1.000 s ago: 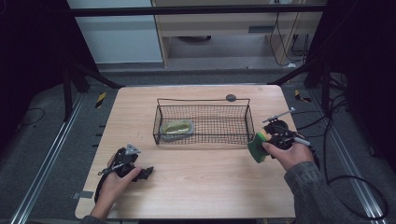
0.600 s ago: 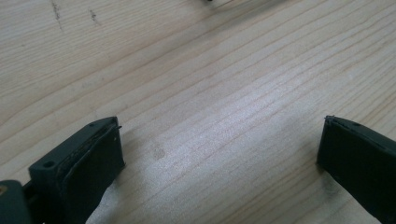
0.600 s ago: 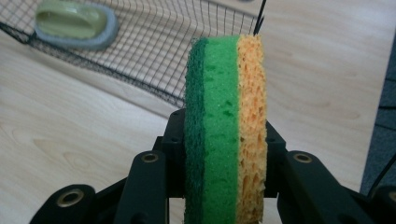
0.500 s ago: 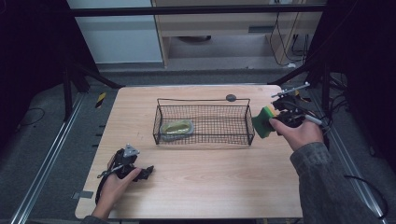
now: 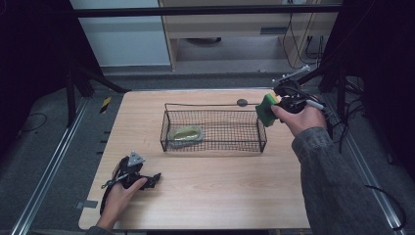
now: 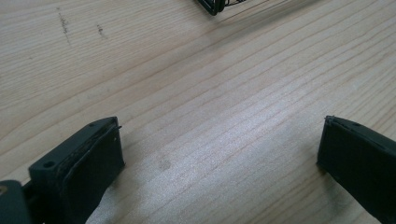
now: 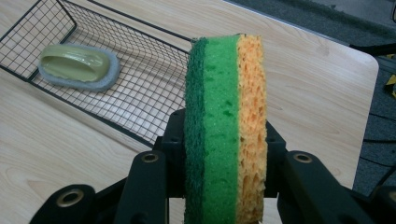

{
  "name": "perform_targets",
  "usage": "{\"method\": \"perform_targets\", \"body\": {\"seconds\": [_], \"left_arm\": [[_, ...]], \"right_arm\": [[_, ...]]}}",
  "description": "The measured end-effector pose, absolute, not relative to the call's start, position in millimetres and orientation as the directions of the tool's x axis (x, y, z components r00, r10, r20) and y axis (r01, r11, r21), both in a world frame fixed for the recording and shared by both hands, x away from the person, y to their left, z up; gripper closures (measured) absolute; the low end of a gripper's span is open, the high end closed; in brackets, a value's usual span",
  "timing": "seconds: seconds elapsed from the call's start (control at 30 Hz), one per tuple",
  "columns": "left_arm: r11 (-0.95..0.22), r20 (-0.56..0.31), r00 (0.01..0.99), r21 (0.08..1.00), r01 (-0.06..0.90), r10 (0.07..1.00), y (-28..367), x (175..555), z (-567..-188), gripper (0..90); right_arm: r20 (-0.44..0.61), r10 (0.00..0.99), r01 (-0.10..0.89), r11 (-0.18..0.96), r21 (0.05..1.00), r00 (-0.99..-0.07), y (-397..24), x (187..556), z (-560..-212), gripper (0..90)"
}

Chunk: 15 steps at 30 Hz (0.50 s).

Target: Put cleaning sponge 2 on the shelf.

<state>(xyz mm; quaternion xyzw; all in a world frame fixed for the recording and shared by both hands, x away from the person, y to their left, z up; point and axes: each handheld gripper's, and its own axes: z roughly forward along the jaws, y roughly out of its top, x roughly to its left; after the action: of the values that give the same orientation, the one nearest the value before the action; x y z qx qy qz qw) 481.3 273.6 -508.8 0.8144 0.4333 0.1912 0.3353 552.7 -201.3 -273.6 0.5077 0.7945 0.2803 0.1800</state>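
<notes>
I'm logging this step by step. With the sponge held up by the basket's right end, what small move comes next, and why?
Probably carry the sponge leftward over the wire basket before lowering. The right gripper clamps it beside the basket's right end, not above the mesh, where a scrubber already lies at the left end.

This is looking like a lab or test workshop set up for recording, not a home. A plain light-wood bench (image 5: 220, 196) is standing alone on a grey floor, with dark metal frame struts (image 5: 90, 81) rising beyond the left tool (image 5: 155, 178) and metal rails (image 5: 46, 181) running along the floor on that tool's outer side. Loose cables (image 5: 342, 122) are trailing over the floor just behind the right tool (image 5: 266, 108). Farther off, past the wire basket (image 5: 214, 131) lying between the tools, a pale cabinet (image 5: 129, 44) and a wooden shelf unit (image 5: 230, 34) are standing against the back, more cables hanging there.
</notes>
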Motion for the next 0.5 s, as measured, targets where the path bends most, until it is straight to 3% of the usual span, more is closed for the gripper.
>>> {"method": "perform_targets", "body": {"seconds": [0.5], "left_arm": [[-0.399, 0.021, 0.551, 0.712, 0.578, 0.834, 274, 481, -509, 0.0]], "right_arm": [[-0.002, 0.907, 0.713, 0.332, 0.617, -0.421, -190, 590, -290, 64.8]]}}
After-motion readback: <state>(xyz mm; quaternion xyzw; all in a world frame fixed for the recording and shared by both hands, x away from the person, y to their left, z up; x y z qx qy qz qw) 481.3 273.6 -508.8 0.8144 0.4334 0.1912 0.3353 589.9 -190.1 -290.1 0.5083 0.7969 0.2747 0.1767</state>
